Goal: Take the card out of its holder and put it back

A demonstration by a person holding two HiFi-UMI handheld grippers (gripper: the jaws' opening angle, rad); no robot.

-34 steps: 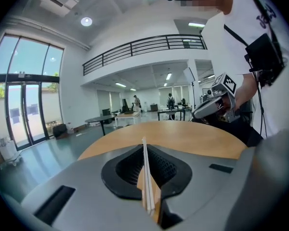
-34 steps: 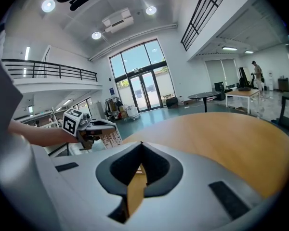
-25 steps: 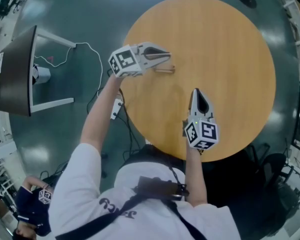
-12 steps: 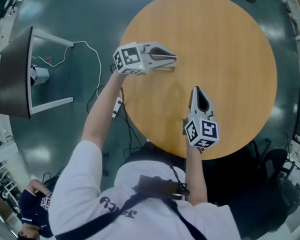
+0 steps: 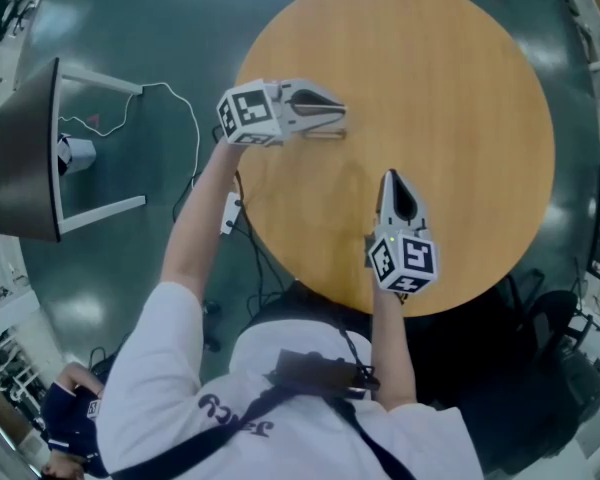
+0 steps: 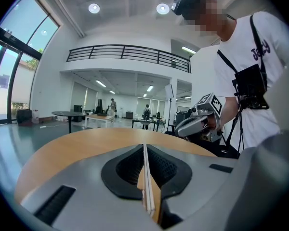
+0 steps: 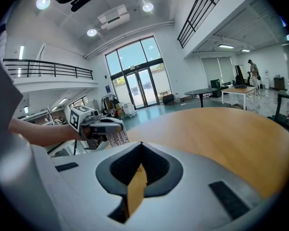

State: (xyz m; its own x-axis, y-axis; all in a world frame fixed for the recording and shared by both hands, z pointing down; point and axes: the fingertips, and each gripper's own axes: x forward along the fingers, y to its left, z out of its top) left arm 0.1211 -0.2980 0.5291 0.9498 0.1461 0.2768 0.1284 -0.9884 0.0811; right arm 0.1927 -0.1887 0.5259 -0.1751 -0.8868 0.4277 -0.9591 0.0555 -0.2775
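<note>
We hold the card (image 7: 116,137) pinched in the left claw (image 5: 340,117), with its face hanging below the jaws. The holder (image 5: 325,135) lies on the bench (image 5: 460,118) just beside that claw's tip in the head view, its long axis running along the claw's line. The right claw (image 5: 390,177), pressed together and empty, sits well apart, nearer our body. We judge that reinsertion falls to the left claw: bring the card's lower edge down into the holder.

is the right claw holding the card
No, the card is pinched in the left claw, while the right claw is shut with nothing between its jaws.
</note>
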